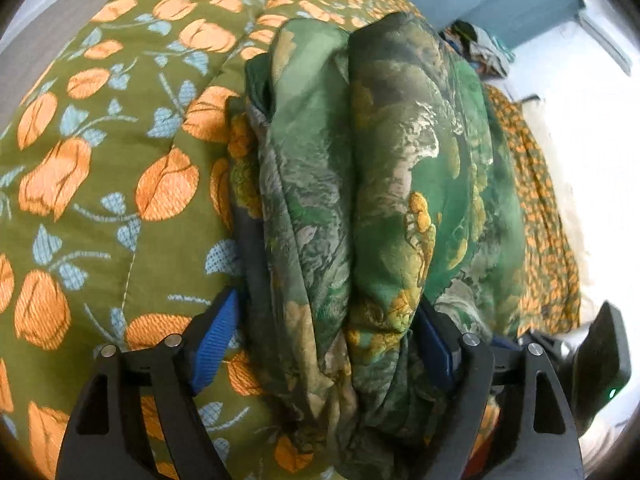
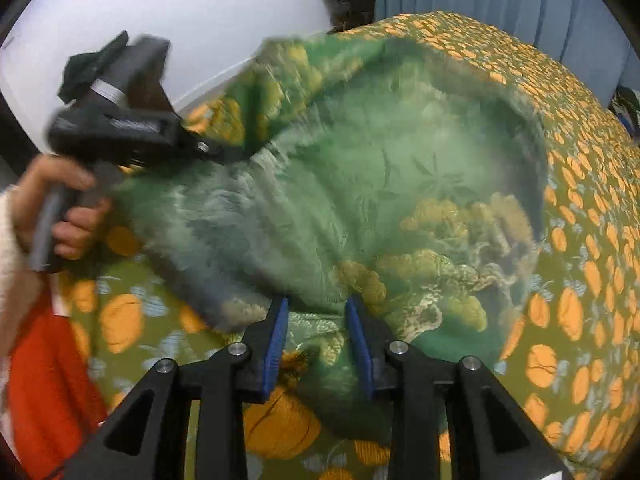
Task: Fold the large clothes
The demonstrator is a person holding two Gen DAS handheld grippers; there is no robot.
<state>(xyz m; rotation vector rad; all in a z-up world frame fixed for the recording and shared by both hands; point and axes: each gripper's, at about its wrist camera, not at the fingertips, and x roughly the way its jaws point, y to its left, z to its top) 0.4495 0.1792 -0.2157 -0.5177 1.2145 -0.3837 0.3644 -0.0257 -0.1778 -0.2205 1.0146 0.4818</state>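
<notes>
Fabric fills the left wrist view: a green garment (image 1: 360, 184) with a leafy, yellow-flowered print, bunched into two thick rolls that run away from the camera across a bed (image 1: 100, 168) covered in an olive quilt with orange tulips. The left gripper (image 1: 332, 344) straddles the near end of the bundle, jaws wide. The left blue pad stands clear of the cloth; the right pad lies against it, so the hold looks slack or released. A heap of other clothes (image 1: 480, 48) lies past the bed's far edge.

In the right wrist view, blurred by motion, the same garment (image 2: 360, 200) billows over the bed (image 2: 580, 240). The right gripper (image 2: 318, 344) has its jaws narrow, pinching a fold of the garment's near edge. A person's hand (image 2: 60, 212) holds the left gripper (image 2: 224, 154) at the cloth's far left edge.

Risk: with only one side pinched, the loose side may drop and the fold may collapse unevenly.
</notes>
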